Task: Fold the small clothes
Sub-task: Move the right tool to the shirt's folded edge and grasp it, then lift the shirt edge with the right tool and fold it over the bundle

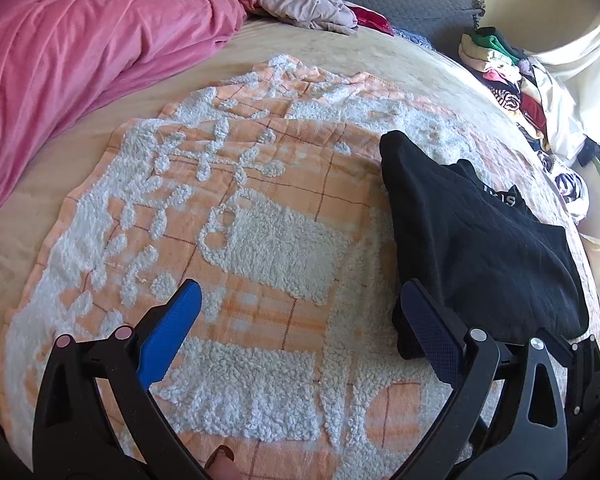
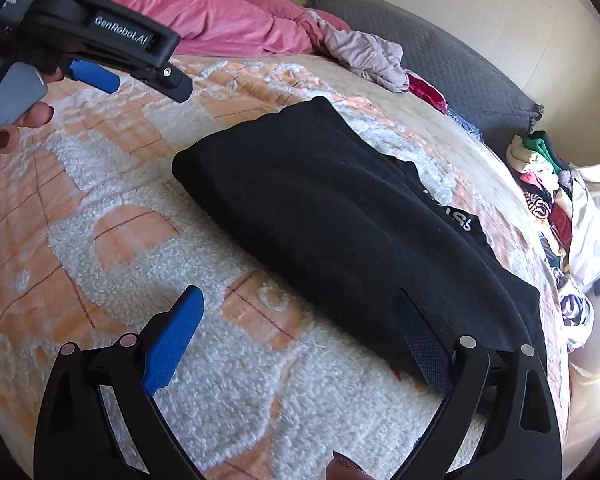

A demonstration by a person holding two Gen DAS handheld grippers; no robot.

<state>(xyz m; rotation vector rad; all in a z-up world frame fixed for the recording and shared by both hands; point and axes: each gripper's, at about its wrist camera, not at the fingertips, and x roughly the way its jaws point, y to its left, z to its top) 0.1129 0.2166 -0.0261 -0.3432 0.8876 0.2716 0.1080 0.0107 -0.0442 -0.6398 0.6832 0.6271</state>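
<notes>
My left gripper (image 1: 300, 300) and right gripper (image 2: 300, 308) both gape, empty; the folded black garment (image 2: 340, 216) lies on the blanket (image 2: 120, 208), under their right fingers.

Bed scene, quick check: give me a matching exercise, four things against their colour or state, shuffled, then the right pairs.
Things:
1. folded garment
2. crumpled blanket
3. patterned towel
4. left gripper

Colour or state:
a. orange and white, spread flat on the bed
b. fingers wide apart, nothing between them
c. pink, bunched at the far side of the bed
d. black, lying on the towel

Pairs: 1-d, 2-c, 3-a, 4-b
</notes>
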